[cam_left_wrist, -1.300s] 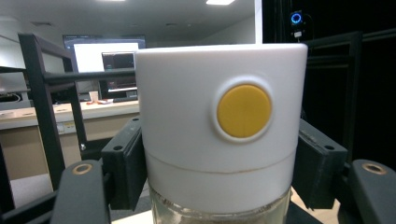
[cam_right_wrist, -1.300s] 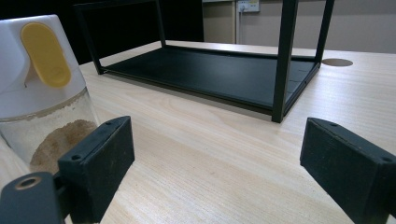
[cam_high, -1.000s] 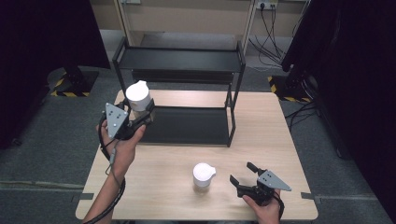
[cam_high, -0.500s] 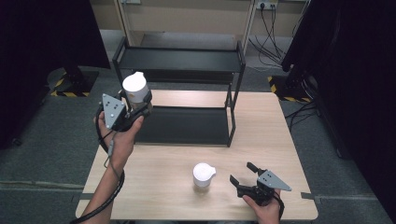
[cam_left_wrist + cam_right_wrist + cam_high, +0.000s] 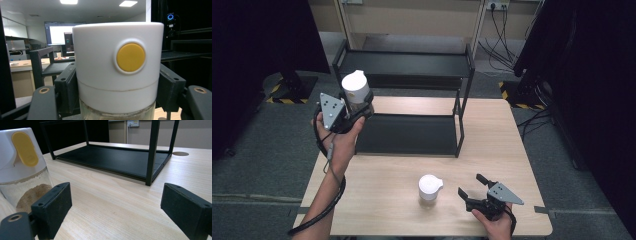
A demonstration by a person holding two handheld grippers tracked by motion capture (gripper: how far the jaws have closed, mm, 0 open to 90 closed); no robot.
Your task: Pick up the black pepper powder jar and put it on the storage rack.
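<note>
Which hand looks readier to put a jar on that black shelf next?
The left. Its gripper is already clamped on a white-lidded jar, held up beside the shelf rack. The right gripper rests open on the table, beside the second jar and holding nothing.

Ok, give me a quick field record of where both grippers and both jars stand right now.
left gripper: shut on the held jar, raised by the rack's left end
held jar: white lid, yellow button, clear glass body, upright
right gripper: open, nothing between its jaws, low over the table's near right
second white-lidded glass jar: standing on the light wooden table, left of the right gripper, apart from it
black two-tier metal rack: both shelves bare
</note>
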